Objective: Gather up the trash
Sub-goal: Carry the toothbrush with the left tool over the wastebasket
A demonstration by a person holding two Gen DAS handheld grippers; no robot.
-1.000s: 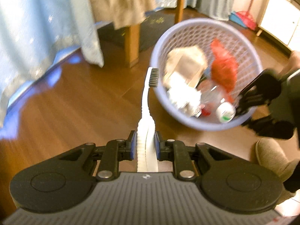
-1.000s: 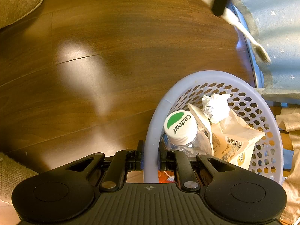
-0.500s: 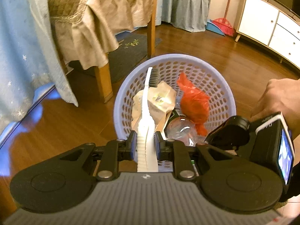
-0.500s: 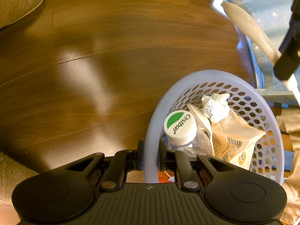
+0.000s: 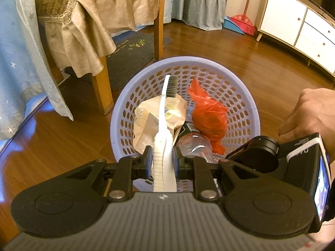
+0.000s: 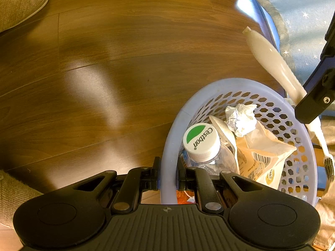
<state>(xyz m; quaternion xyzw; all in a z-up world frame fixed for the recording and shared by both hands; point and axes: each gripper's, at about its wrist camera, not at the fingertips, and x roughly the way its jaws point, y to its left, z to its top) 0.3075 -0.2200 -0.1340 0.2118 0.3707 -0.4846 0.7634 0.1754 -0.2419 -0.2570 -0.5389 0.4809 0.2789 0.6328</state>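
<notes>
While the white toothbrush (image 5: 162, 125) is pinched by its ribbed handle between the closed jaws of the left gripper (image 5: 161, 160), its dark bristle head reaches out over the middle of the lavender basket (image 5: 249, 104) — above the trash, not lying in it. In the right wrist view the same toothbrush (image 6: 272, 60) crosses the basket's far edge at a slant, with the left gripper's black finger over it. Inside the basket (image 6: 169, 146) lie a tan paper bag (image 5: 146, 123), a crumpled red plastic bag (image 5: 209, 117), a clear bottle (image 5: 192, 144) with a white and green cap (image 6: 201, 141), and a ball of white paper (image 6: 240, 118) on top of the bag. The right gripper (image 6: 168, 172) is clamped on the basket's near rim, one finger inside and one outside the wall, a hand (image 5: 309, 113) behind it. The basket is on the wooden floor (image 6: 125, 52), near a chair (image 5: 100, 31) draped in tan cloth — a dark mat (image 5: 129, 56) lies under it. A white cabinet (image 5: 297, 25) stands by the far wall, and a beige slipper (image 6: 21, 6) shows at the floor's left edge.
</notes>
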